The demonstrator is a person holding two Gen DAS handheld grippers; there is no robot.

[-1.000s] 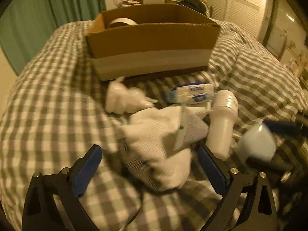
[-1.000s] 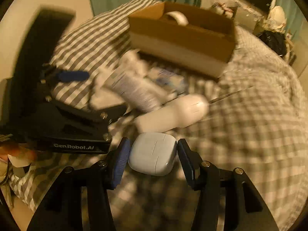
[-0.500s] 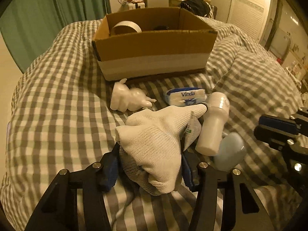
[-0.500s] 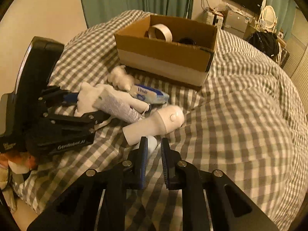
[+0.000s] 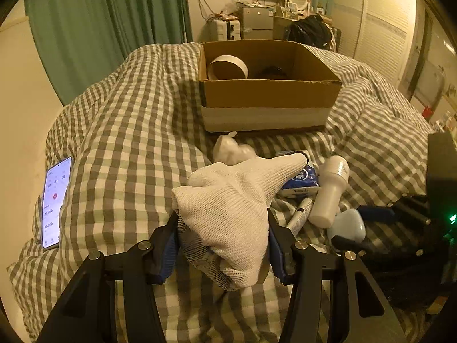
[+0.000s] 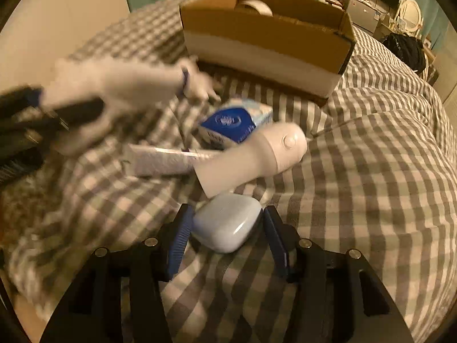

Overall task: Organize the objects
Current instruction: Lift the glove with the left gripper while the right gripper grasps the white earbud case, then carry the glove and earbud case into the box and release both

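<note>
My left gripper (image 5: 221, 245) is shut on a white knitted glove (image 5: 228, 211) and holds it above the checked bedcover; the glove shows blurred in the right wrist view (image 6: 114, 83). A pale blue rounded case (image 6: 225, 225) lies on the cover between the pads of my right gripper (image 6: 227, 237), whose jaws are opening; both pads touch the case. The left wrist view shows the same case (image 5: 347, 225) at lower right. Beyond them stands an open cardboard box (image 5: 271, 94) with a tape roll (image 5: 227, 67) inside.
On the bedcover before the box lie a white bottle-shaped device (image 6: 251, 157), a blue tissue pack (image 6: 234, 123), a white tube (image 6: 162, 160) and a small white figure (image 5: 232, 150). A lit phone (image 5: 54, 200) lies at the bed's left edge. Curtains and furniture stand behind.
The left gripper closed on the glove and lifted it. The right gripper lost the case, shut with nothing between its fingers, then came down with its pads around the case again.
</note>
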